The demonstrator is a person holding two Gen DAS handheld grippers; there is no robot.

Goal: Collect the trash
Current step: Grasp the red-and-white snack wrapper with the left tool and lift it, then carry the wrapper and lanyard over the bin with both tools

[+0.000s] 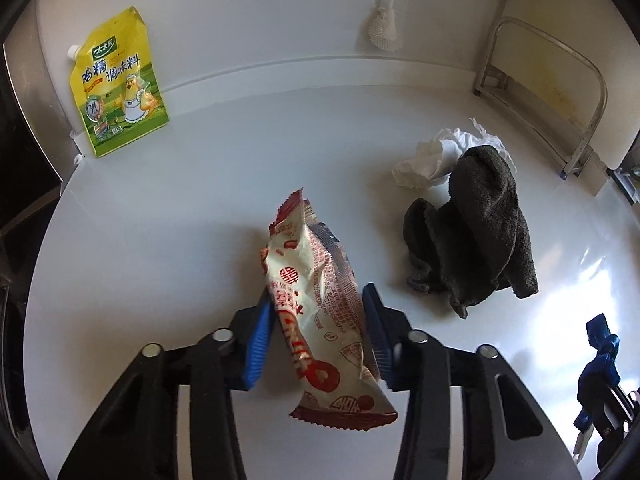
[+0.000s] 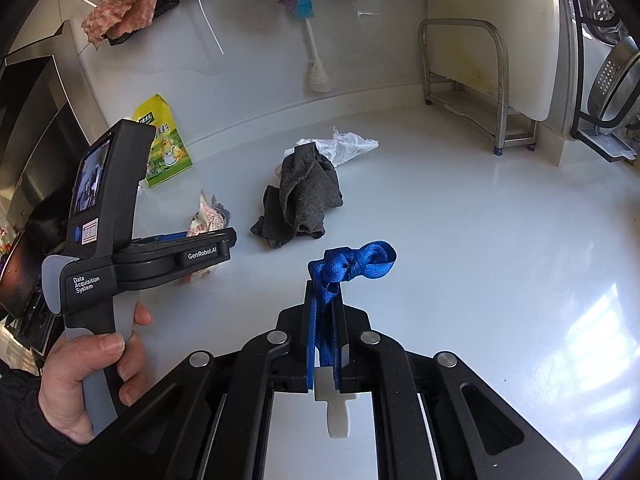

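Observation:
A red-and-white snack wrapper point(image 1: 316, 300) stands tilted between the blue pads of my left gripper point(image 1: 318, 296), which press on both its sides; its lower end hangs above the white counter point(image 1: 160, 240). In the right wrist view the wrapper point(image 2: 208, 212) shows just beyond the left gripper point(image 2: 208, 248). My right gripper point(image 2: 325, 292) is shut on a knotted blue strap point(image 2: 352, 266). A crumpled white tissue point(image 1: 432, 156) lies behind a dark grey cloth point(image 1: 476, 232), to the right of the wrapper. A yellow seasoning pouch point(image 1: 116, 84) leans on the far left wall.
A metal rack point(image 2: 472, 80) stands at the back right beside a white board point(image 2: 532, 40). A white brush point(image 2: 316, 60) hangs on the back wall. A person's hand point(image 2: 88, 380) grips the left tool's handle. Cloths and utensils hang above the back wall.

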